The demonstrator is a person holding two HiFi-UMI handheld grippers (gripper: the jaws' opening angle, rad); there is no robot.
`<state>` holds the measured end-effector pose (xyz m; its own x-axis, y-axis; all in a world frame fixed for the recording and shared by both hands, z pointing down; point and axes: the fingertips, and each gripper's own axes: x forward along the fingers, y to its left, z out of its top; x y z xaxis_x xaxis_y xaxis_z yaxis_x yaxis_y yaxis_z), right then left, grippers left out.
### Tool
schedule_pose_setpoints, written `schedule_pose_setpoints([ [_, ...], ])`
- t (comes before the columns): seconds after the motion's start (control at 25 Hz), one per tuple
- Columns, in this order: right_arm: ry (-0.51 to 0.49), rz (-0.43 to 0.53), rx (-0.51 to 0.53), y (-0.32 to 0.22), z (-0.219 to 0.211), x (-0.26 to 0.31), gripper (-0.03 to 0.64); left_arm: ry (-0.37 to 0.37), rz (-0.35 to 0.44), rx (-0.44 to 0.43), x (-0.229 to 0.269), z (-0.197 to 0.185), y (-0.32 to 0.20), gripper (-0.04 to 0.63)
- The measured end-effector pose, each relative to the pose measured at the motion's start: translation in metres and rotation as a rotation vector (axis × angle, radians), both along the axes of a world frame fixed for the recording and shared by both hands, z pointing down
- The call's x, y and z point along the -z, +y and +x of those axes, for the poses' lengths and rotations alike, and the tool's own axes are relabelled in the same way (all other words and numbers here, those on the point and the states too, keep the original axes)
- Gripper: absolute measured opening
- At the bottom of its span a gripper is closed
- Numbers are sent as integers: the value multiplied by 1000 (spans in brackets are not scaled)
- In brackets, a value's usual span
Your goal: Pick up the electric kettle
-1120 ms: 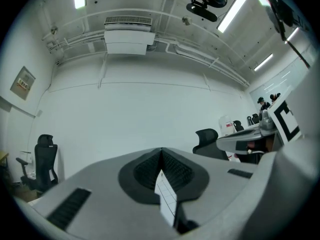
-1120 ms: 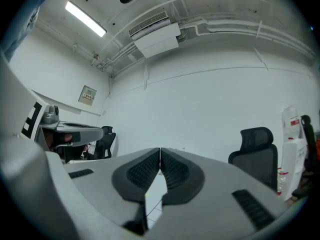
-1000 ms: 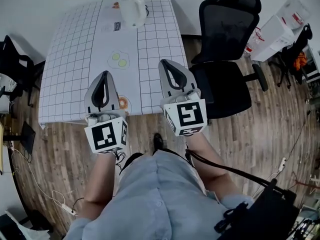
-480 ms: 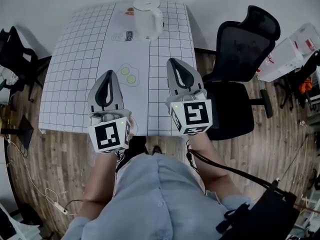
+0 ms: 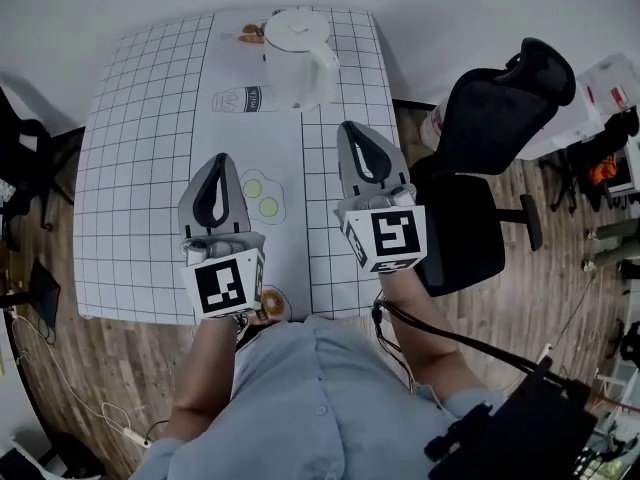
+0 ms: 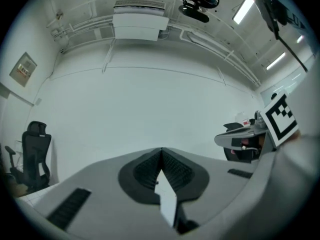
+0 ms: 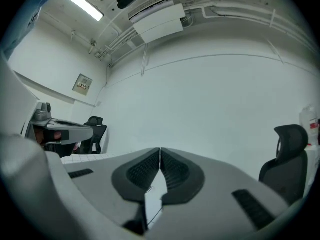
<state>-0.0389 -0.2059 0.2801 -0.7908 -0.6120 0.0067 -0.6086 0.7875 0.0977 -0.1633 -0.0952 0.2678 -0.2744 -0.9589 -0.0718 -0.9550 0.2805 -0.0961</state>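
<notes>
A white electric kettle stands upright at the far end of the grid-patterned table, its handle turned to the right. My left gripper hovers over the table's near middle, shut and empty. To its right, over the table's right edge, my right gripper is also shut with nothing in it. Both point toward the far wall, well short of the kettle. In the left gripper view the jaws meet at the tip; in the right gripper view the jaws do the same. Neither of those views shows the kettle.
A black office chair stands close to the table's right side. Flat printed pictures lie on the tablecloth: a bottle, green rounds, food. White boxes sit far right. A plain white wall rises behind the table.
The head view has moved forward over the table: the kettle now appears nearer and larger. Both grippers have advanced over the tabletop, still shut. The chair has shifted right in view.
</notes>
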Motion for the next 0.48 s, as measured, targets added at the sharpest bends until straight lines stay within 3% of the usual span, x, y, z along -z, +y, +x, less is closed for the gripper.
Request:
schedule_pose_setpoints([
  [0.24, -3, -6, -50, -38, -21, 6, 3, 33, -17, -34, -8, -27, -30, 0],
  [0.48, 25, -33, -47, -63, -24, -16, 3, 71, -29, -49, -19, -21, -46, 0],
])
